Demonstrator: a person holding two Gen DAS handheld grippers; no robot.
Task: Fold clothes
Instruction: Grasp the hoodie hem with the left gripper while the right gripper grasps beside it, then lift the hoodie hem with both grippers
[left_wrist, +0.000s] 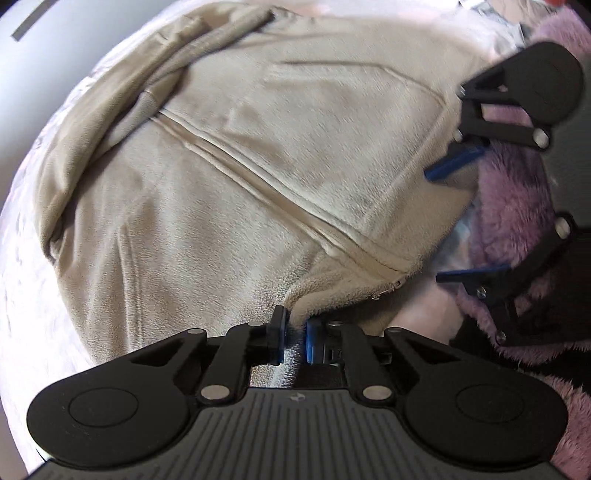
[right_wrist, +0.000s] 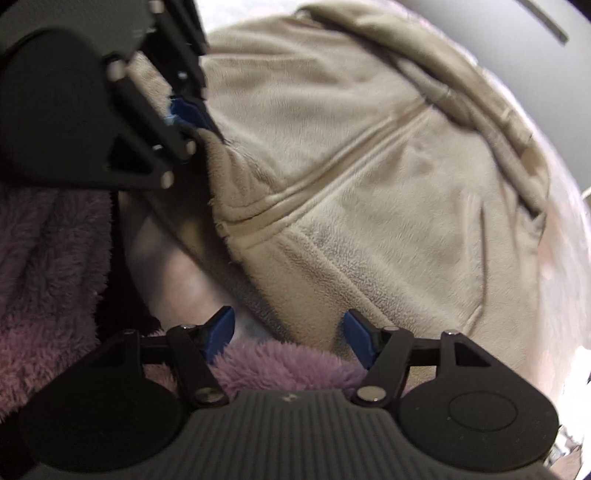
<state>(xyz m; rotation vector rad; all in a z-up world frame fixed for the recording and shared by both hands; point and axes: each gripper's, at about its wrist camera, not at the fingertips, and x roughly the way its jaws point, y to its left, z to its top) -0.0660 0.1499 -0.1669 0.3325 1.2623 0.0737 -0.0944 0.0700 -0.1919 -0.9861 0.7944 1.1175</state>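
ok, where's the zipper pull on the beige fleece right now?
In the left wrist view the zipper pull sits at the hem of the beige fleece jacket, just up and right of the left hand-held gripper, near the purple fuzzy garment.

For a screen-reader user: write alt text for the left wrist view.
The left claw is shut on the bottom hem of a beige fleece jacket spread flat with its zipper running diagonally. At the right edge, the right claw hangs open over the jacket's other hem corner, beside a fluffy purple garment.
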